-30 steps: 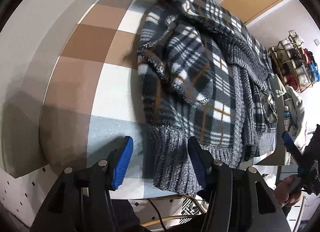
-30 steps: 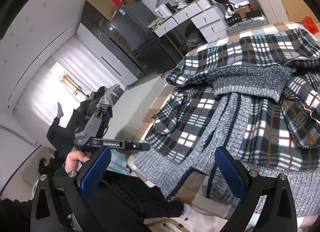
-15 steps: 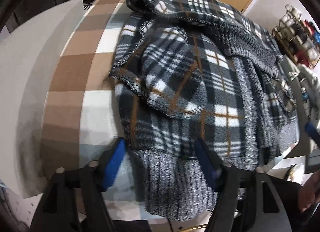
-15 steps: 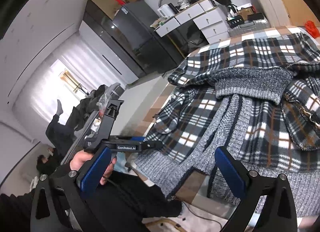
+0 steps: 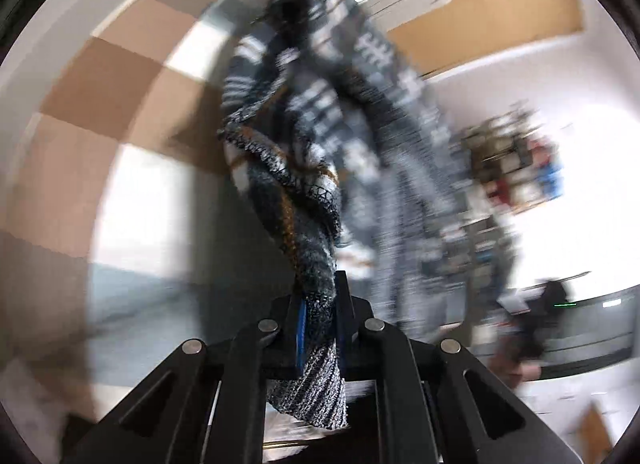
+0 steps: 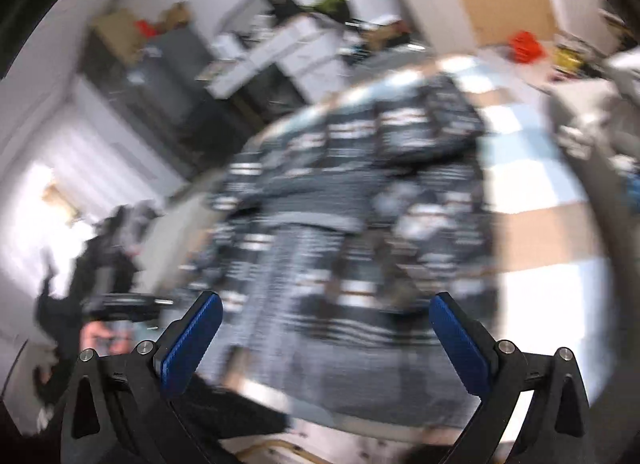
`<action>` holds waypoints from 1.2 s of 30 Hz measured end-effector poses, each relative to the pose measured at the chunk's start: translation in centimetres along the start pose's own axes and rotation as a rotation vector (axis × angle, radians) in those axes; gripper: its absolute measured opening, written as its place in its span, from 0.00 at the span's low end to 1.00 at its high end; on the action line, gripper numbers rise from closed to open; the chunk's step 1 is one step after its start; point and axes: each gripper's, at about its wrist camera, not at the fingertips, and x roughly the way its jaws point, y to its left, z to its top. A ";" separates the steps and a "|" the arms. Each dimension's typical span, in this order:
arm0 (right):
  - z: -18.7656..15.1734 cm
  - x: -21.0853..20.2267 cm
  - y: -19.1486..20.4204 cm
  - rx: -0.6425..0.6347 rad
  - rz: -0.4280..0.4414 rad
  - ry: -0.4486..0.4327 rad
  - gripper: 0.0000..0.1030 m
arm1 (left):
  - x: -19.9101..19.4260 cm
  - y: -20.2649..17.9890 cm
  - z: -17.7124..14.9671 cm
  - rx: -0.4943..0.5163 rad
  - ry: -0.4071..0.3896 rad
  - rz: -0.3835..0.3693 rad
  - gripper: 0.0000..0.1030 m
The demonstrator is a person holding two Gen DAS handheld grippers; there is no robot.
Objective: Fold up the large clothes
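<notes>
Left gripper (image 5: pixel 318 328): jaws closing, and the left wrist view shows them clamped on the grey ribbed hem of the plaid jacket (image 5: pixel 316 168). A twisted rope of knit runs between the blue pads, with a tail of ribbing hanging out below toward 6 o'clock. Fabric is pinched, not just enclosed.

From the clamp, the jacket streams away toward 12–1 o'clock, bunched and lifted off the checked tablecloth (image 5: pixel 132 192). Its long axis lies roughly along the gripper's pointing line, hem nearest, collar end farthest (heavy blur, so the far end is not resolvable).

Right gripper (image 6: pixel 326 338): jaws spread wide, nothing between the blue pads. In the right wrist view the jacket (image 6: pixel 352 200) fills the centre and spreads up toward 12 o'clock over the cloth (image 6: pixel 536 200); its near hem edge lies just ahead of the open fingers. At 9 o'clock a person's hand (image 6: pixel 100 338) holds the other gripper's handle (blurred).

Judgement: the step in hand looks like securing both hem corners before a lengthwise fold. The left side is already fixed to the hem; the right is nearer the free half and not yet touching cloth.

The relation that matters is that the hem runs crosswise, 9 to 3 o'clock, in front of the right gripper, while the garment body extends away from both. A right-side pinch on the hem, well apart from the left clamp, would probably keep the edge taut.

Risk: the left grip is on a twisted bundle, so layers may be caught unevenly.
</notes>
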 end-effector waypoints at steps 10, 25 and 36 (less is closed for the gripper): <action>-1.1 4.3 -6.5 0.093 -0.078 0.230 1.00 | 0.7 0.6 0.2 0.002 0.023 -0.053 0.06; -1.3 6.7 -5.6 0.127 0.171 0.291 0.47 | 0.1 0.3 -0.9 0.051 0.026 0.099 0.54; -1.7 6.8 -3.7 0.102 -0.008 0.176 0.11 | 0.7 1.0 -0.8 0.026 0.059 0.143 0.08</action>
